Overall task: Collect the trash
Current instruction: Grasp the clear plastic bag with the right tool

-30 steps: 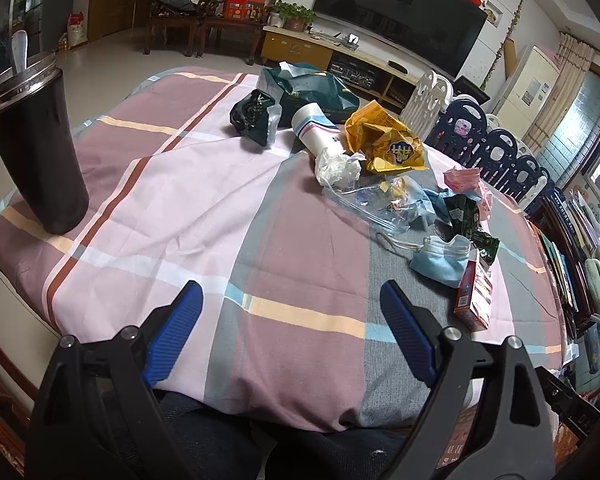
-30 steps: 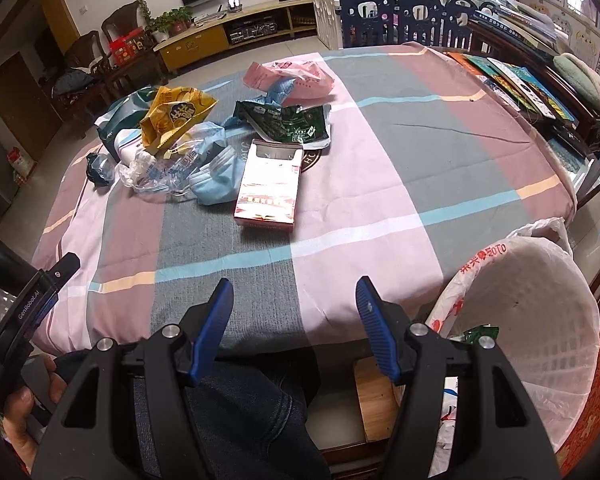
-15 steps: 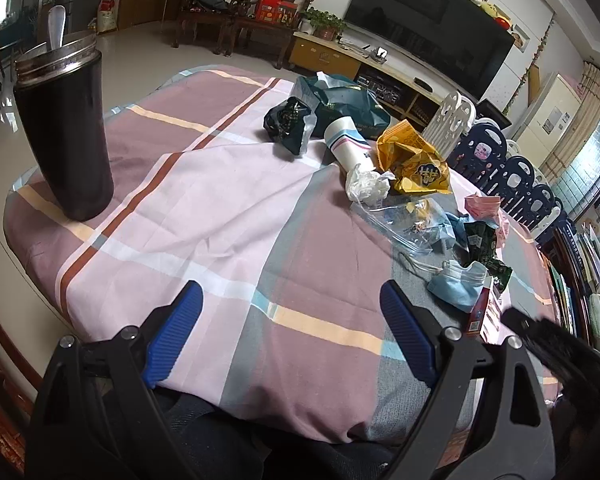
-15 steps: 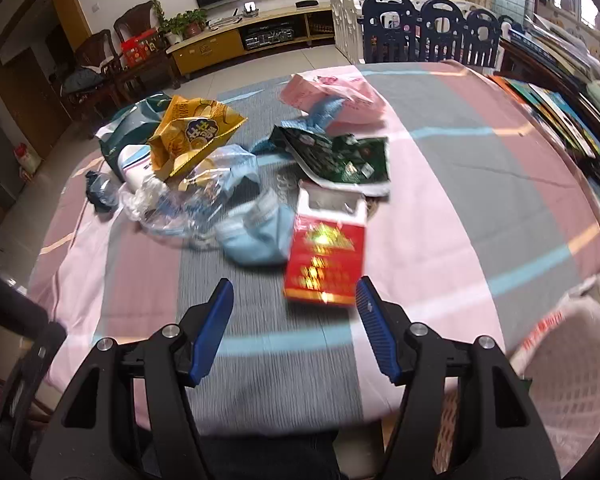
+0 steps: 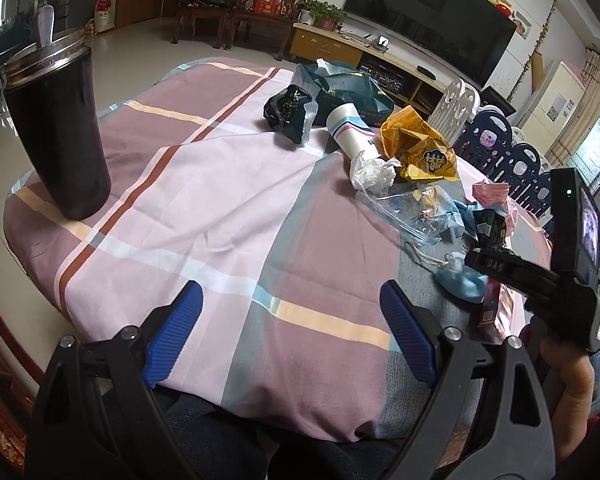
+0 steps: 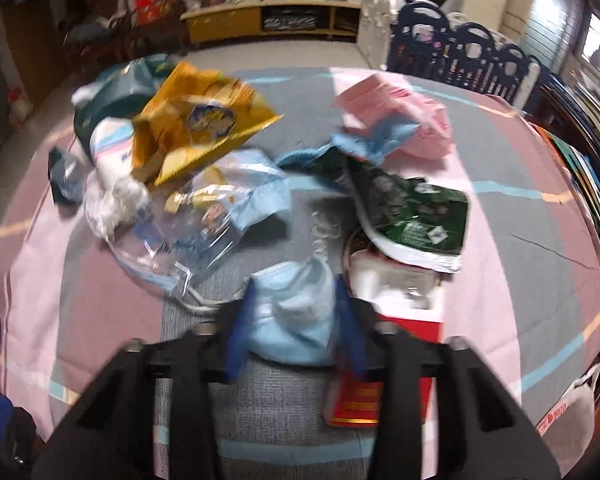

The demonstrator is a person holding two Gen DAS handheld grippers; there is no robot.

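Trash lies in a heap on the checked tablecloth. A crumpled blue face mask sits between the blue pads of my right gripper; its jaws are closing and press on both sides of the mask. In the left wrist view the right gripper reaches down onto the mask. A red box lies just right of the mask. My left gripper hangs open over bare cloth near the table's front edge, holding nothing.
Beyond the mask lie a green wrapper, a clear plastic bag, a yellow snack bag, a pink packet and a paper cup. A tall dark tumbler stands at the left edge. A bag-lined bin is at the lower right.
My right gripper has travelled in over the table to the blue mask and its jaws have narrowed around it; it now shows in the left wrist view. The left gripper barely moved.
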